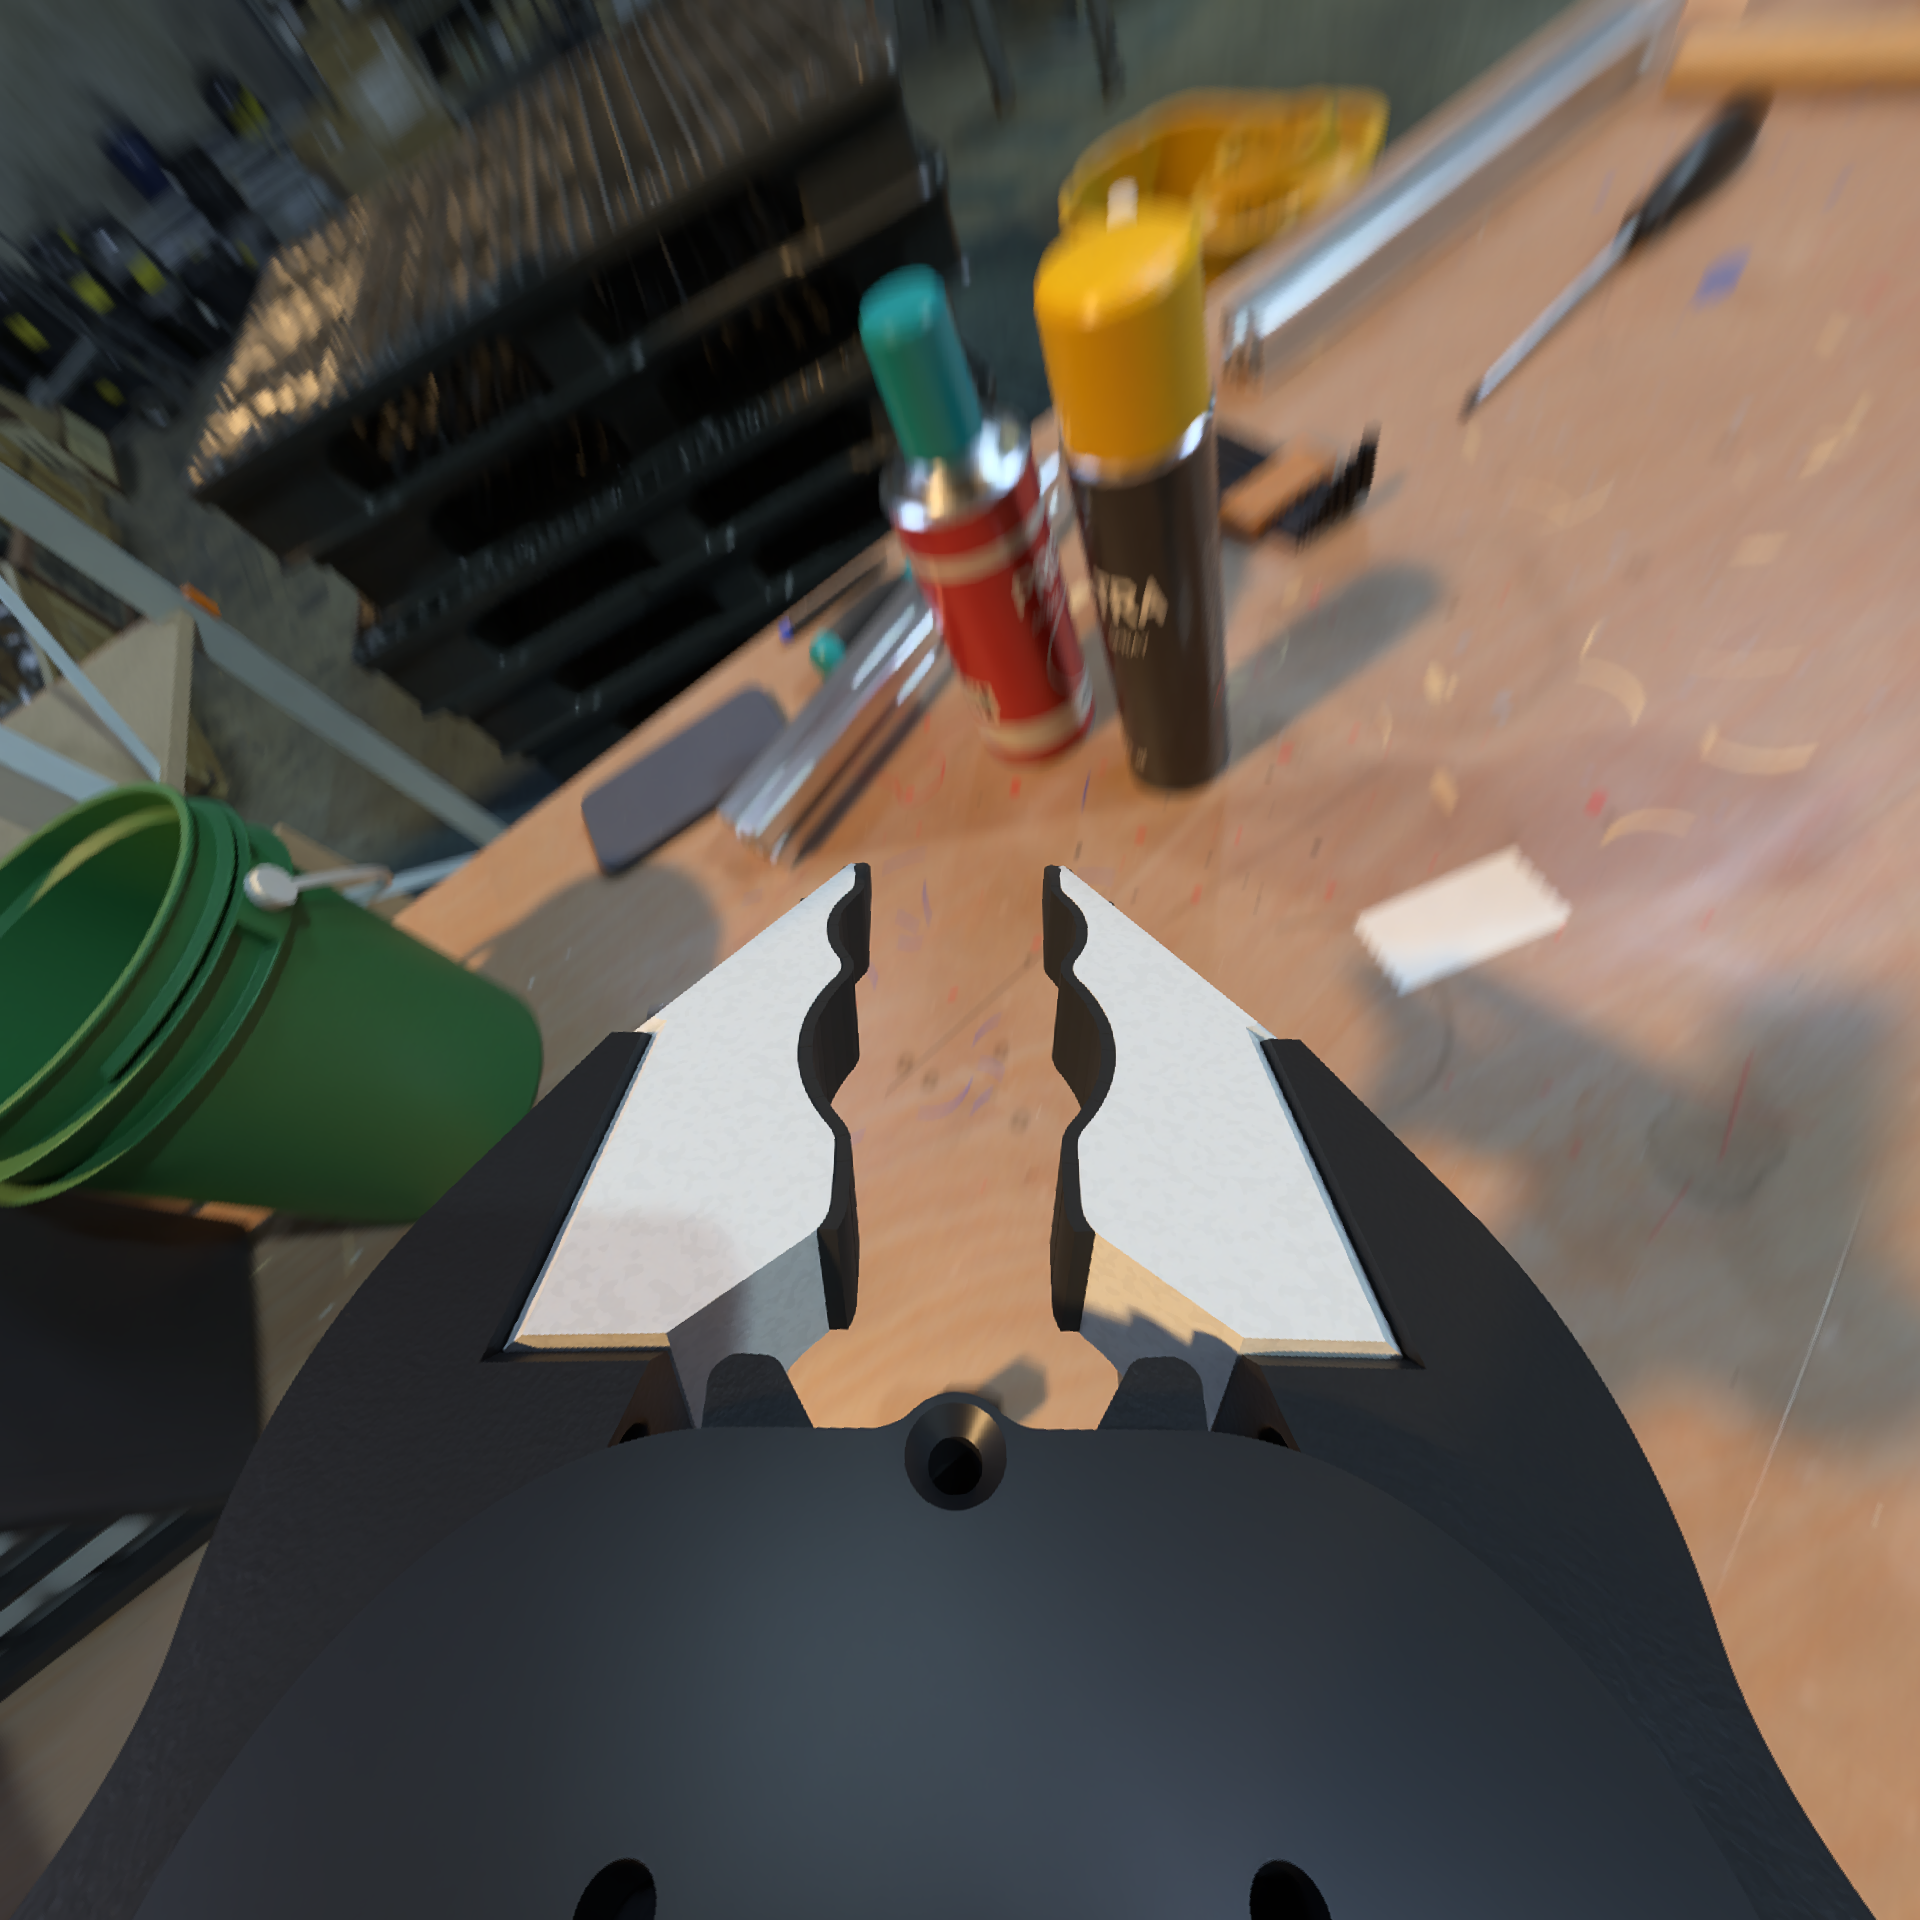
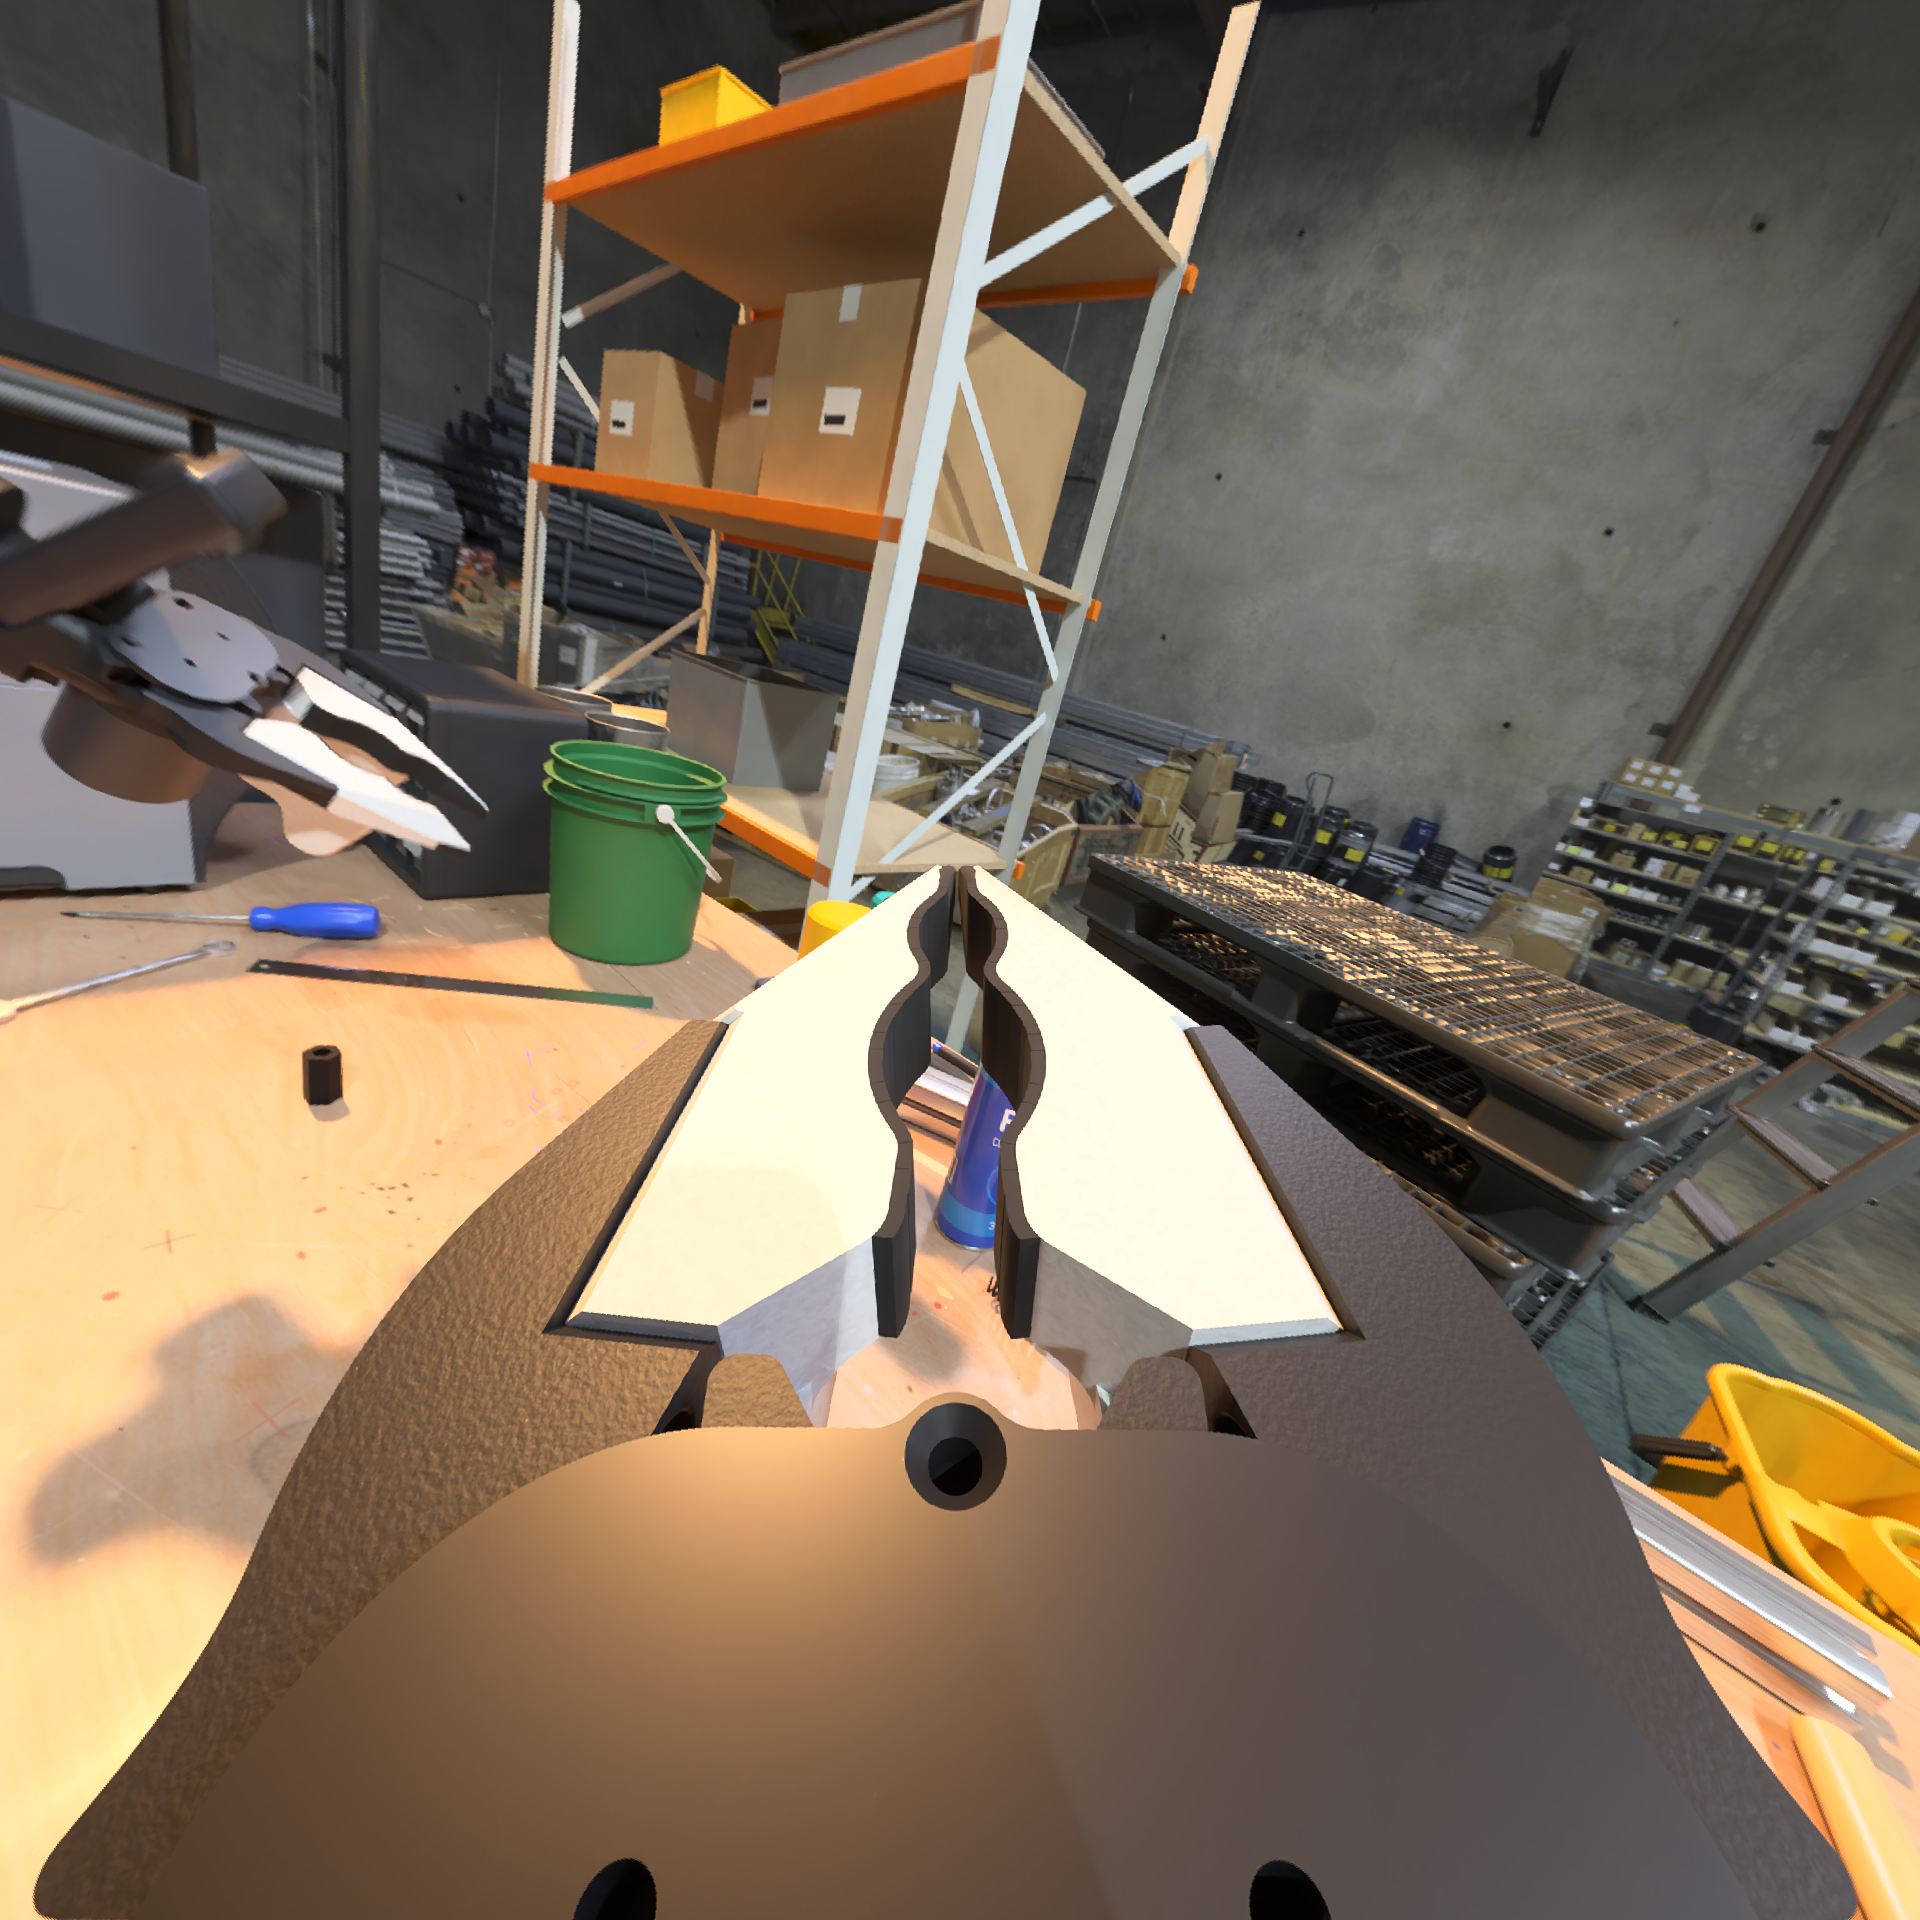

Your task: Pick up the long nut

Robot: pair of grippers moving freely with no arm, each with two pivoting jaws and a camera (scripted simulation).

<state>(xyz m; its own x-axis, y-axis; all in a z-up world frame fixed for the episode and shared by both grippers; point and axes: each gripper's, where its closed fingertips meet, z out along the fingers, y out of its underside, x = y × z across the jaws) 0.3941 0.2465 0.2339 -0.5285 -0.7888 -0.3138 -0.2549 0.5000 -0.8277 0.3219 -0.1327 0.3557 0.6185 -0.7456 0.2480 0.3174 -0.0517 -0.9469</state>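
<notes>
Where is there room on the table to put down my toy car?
The bare wood around the long nut, below the dark ruler, is free. So is the patch between the white card and the left gripper. It is crowded by the spray cans, metal strips and green bucket.

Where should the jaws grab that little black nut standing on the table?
The long nut stands upright on the wooden table with nothing touching it. Probably best to come down from above and pinch two opposite flat sides around its middle. The left gripper hangs nearer, jaws open.
</notes>
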